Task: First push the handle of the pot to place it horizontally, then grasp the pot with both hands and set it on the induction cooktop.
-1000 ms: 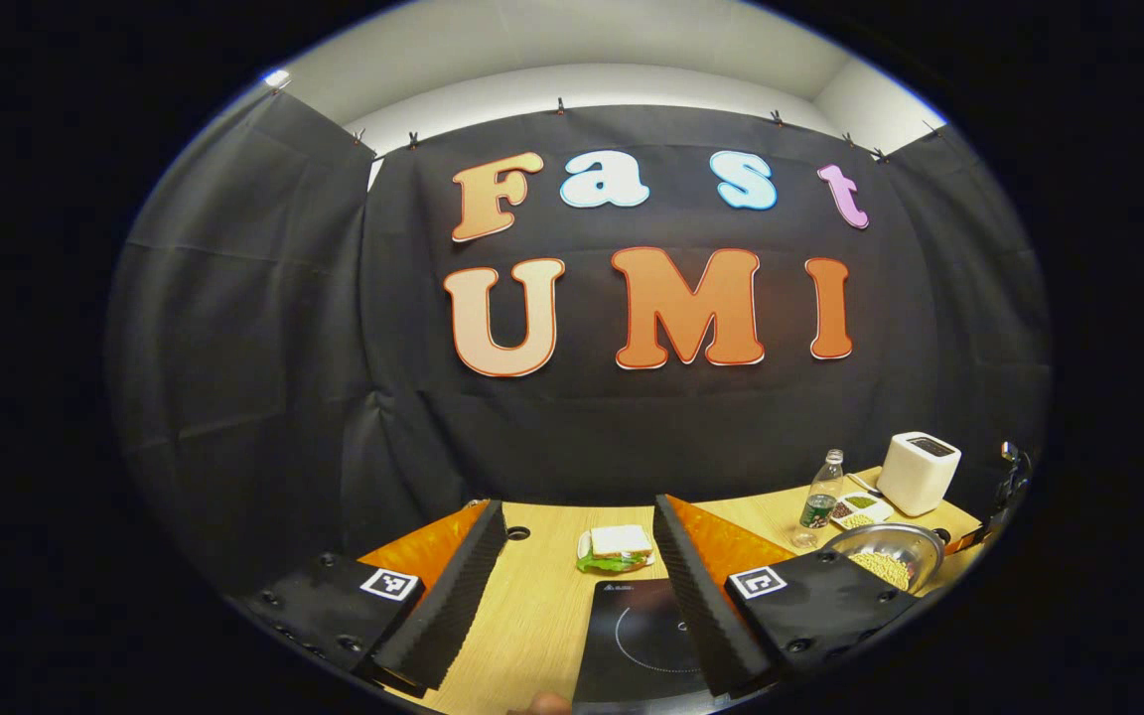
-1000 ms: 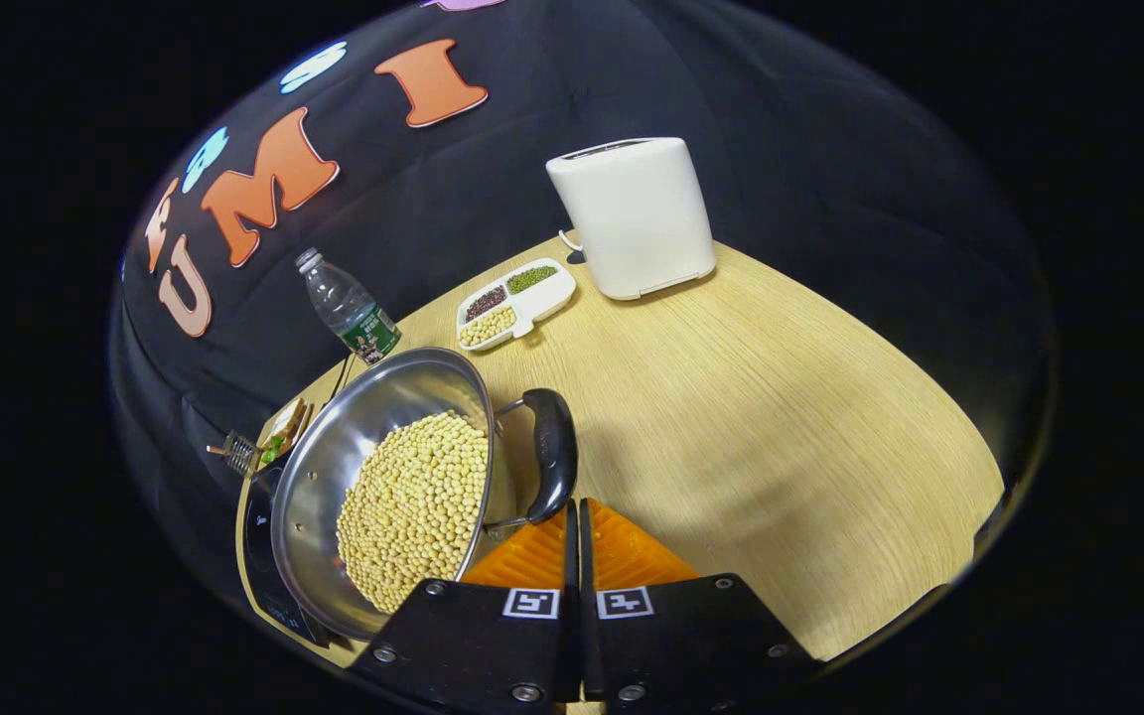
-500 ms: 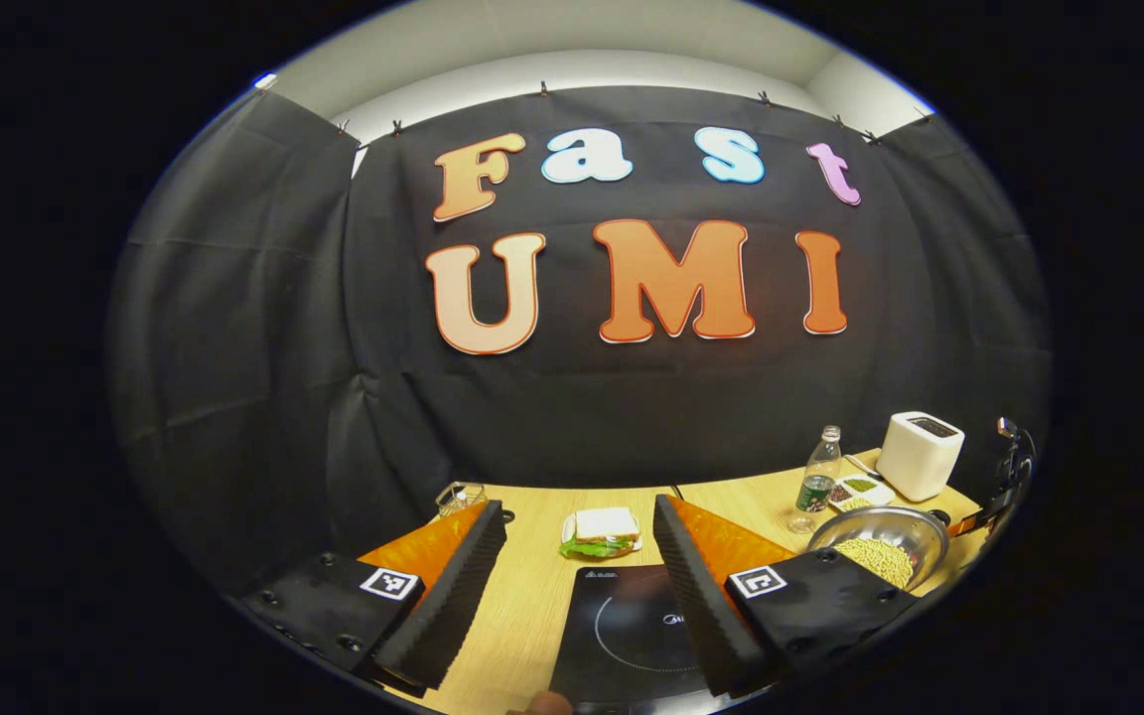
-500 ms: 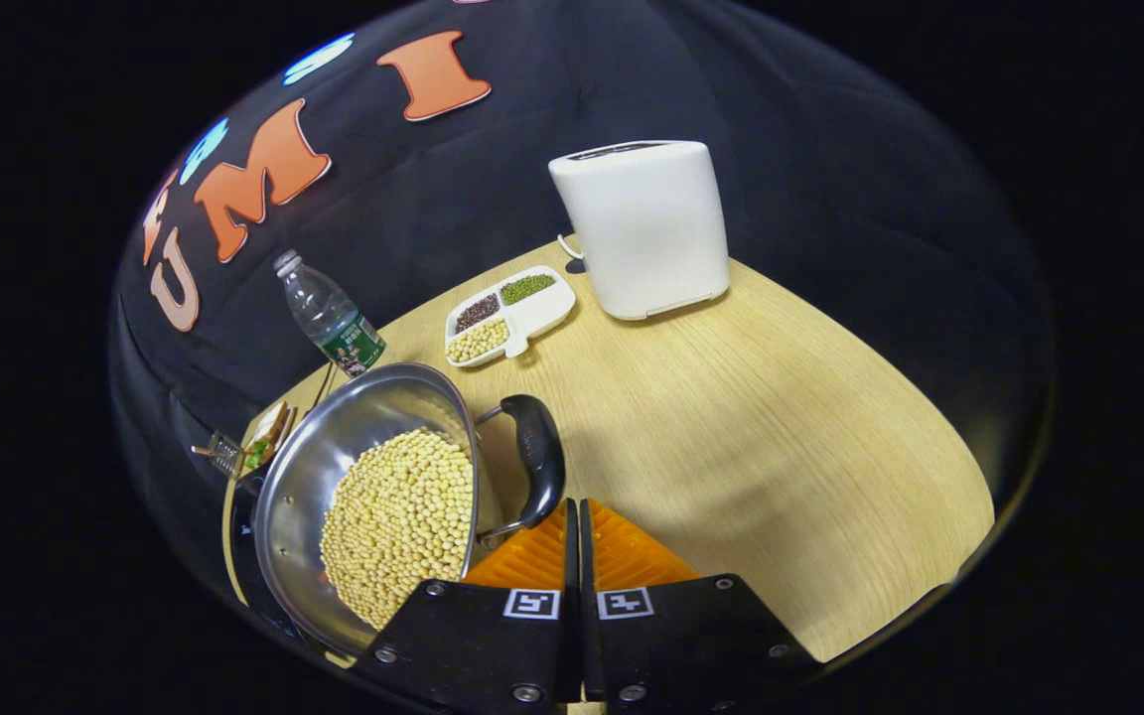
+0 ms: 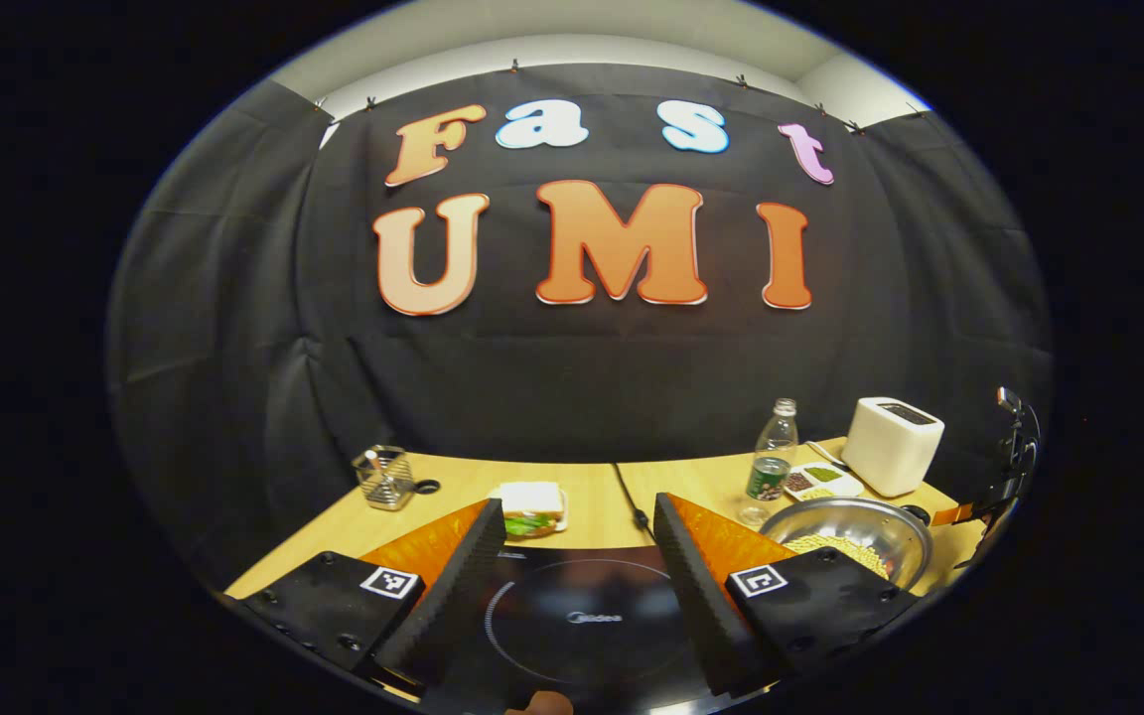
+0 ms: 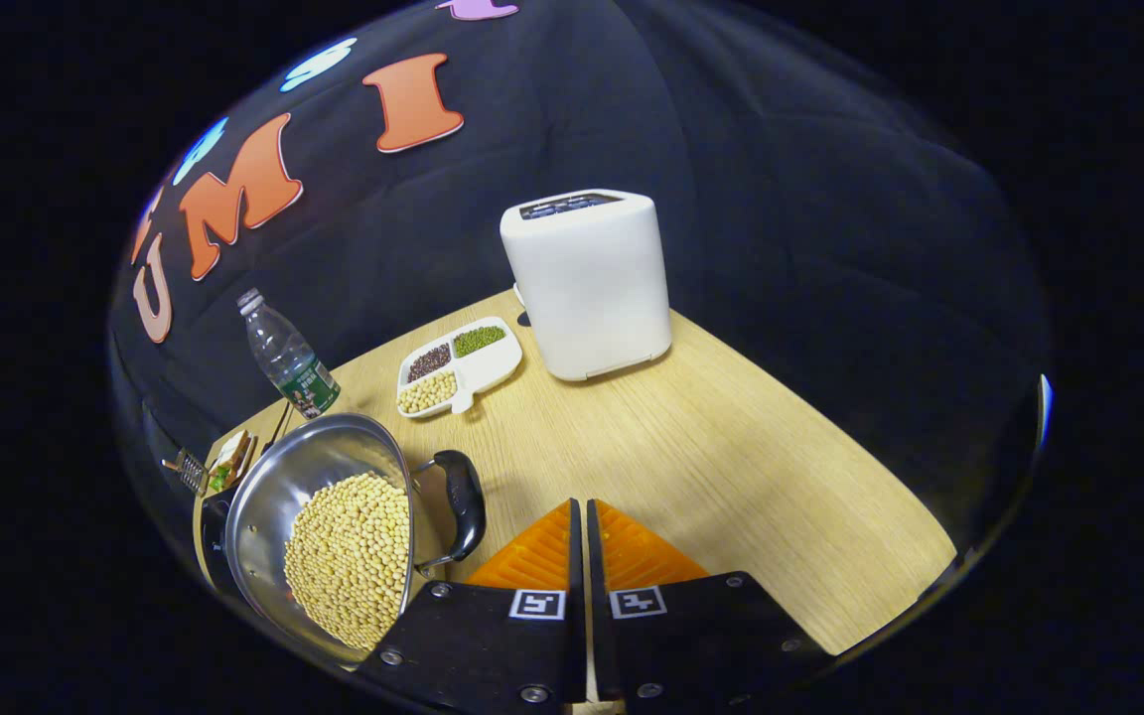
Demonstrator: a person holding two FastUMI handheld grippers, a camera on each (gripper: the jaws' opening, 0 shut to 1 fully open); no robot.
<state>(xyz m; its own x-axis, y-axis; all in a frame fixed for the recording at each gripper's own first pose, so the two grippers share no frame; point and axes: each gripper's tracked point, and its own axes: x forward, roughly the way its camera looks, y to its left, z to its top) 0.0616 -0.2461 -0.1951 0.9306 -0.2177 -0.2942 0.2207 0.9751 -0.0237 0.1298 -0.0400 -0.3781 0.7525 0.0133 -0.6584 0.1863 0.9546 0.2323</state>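
A steel pot [image 6: 264, 497] full of soybeans [image 6: 349, 556] stands at the lower left of the right gripper view. Its black loop handle [image 6: 463, 501] points toward my right gripper [image 6: 584, 508], which is shut on nothing and sits a short gap to the handle's right. In the left gripper view the pot [image 5: 880, 526] stands at the right, beside the black induction cooktop [image 5: 572, 621]. My left gripper [image 5: 580, 506] is open, low over the cooktop, whose ring mark shows between the fingers.
A white toaster [image 6: 587, 283], a divided dish [image 6: 458, 362] of beans and a water bottle [image 6: 284, 357] stand behind the pot. On the far side of the wooden table [image 6: 731, 467] lie a sandwich [image 5: 530, 506] and a wire holder [image 5: 383, 479]. A black cord [image 5: 627, 492] runs back from the cooktop.
The left gripper has shifted so the cooktop now lies between its open fingers. The right gripper, still shut, has drawn back from the pot handle, which now sits farther left.
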